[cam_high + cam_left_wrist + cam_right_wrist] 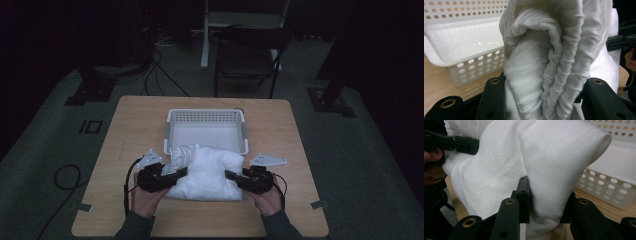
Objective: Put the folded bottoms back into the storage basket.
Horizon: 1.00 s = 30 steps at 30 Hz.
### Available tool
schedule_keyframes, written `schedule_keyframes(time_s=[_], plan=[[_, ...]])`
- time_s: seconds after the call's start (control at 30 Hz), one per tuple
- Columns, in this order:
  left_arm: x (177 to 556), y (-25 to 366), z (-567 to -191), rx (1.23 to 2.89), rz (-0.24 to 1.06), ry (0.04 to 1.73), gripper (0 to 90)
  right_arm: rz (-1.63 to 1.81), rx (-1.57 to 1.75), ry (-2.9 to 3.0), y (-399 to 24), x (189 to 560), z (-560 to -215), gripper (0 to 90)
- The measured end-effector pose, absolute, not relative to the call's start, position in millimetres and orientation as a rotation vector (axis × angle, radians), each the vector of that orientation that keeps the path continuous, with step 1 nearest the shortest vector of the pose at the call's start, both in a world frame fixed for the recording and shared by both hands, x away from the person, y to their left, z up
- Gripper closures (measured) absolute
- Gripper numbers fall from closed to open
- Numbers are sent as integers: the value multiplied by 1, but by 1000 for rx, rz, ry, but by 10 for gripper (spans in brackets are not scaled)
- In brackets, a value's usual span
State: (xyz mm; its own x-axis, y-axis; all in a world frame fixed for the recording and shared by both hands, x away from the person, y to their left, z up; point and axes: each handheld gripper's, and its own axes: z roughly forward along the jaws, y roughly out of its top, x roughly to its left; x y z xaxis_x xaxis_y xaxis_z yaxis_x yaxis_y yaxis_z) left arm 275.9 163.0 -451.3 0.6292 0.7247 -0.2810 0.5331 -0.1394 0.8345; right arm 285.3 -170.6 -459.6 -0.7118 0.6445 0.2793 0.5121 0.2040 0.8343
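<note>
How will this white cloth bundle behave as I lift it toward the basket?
The cloth will probably sag between grips: it is soft folded fabric, bunched in wrinkled layers in the left gripper. It looks light for its bulk, so slipping seems unlikely with both the left and the right gripper pinching thick folds. Loose layers may unfold or snag the basket rim.

My left gripper (176,173) and right gripper (231,175) are matte black, each topped by a pale grey three-cornered plate. Their black jaws carry brass-ringed screw holes. A black cable (126,186) loops off the left one. Dark grey-green sleeves (134,226) cover both my forearms.
</note>
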Motion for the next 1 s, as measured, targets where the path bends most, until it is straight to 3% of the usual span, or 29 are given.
schedule_keyframes(time_s=[1.0], plan=[[301, 158, -411, 1782, 328, 953, 548, 1544, 1034, 2237, -172, 310, -420, 701]])
